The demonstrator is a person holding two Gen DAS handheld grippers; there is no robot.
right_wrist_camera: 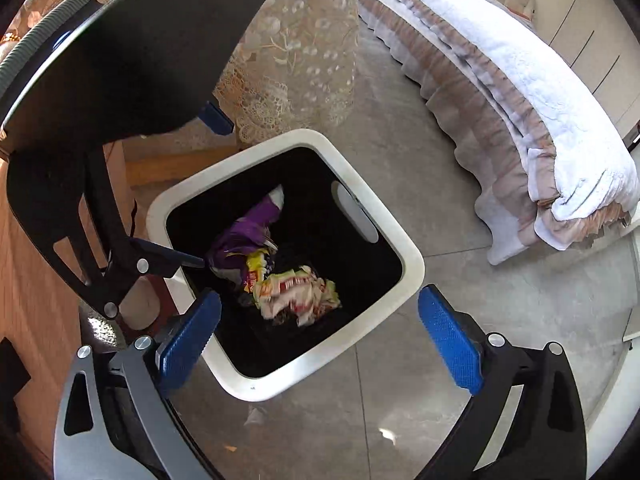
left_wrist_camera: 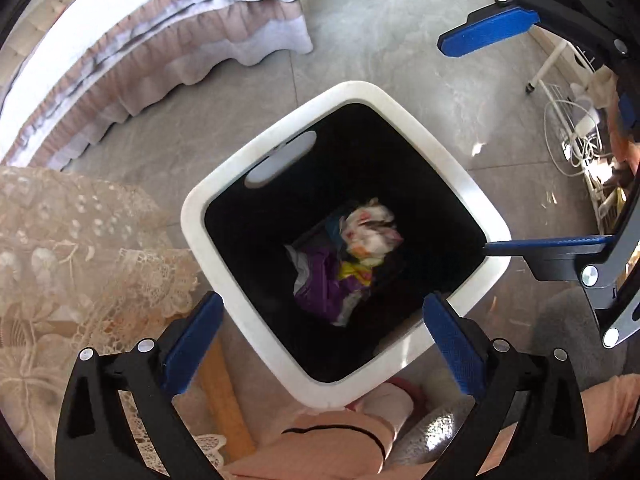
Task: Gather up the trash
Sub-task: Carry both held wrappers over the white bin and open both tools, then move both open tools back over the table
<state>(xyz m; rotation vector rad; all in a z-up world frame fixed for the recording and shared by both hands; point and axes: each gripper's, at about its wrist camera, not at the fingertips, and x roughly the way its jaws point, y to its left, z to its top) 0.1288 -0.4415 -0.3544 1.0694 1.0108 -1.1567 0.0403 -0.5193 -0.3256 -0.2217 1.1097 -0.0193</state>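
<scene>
You get bright daylight with glare patches on the grey floor (left_wrist_camera: 380, 40). The bin (right_wrist_camera: 414, 264) interior stays black, the trash (left_wrist_camera: 372, 236) looks slightly blurred, and edges bend strongly.

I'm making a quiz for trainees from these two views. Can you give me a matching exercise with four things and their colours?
Things:
1. Bin rim
2. Bin inside
3. Crumpled wrapper beside the pale one
4. Hand-held gripper pads

Colours:
A. purple
B. blue
C. white
D. black

Pairs: 1-C, 2-D, 3-A, 4-B
</scene>
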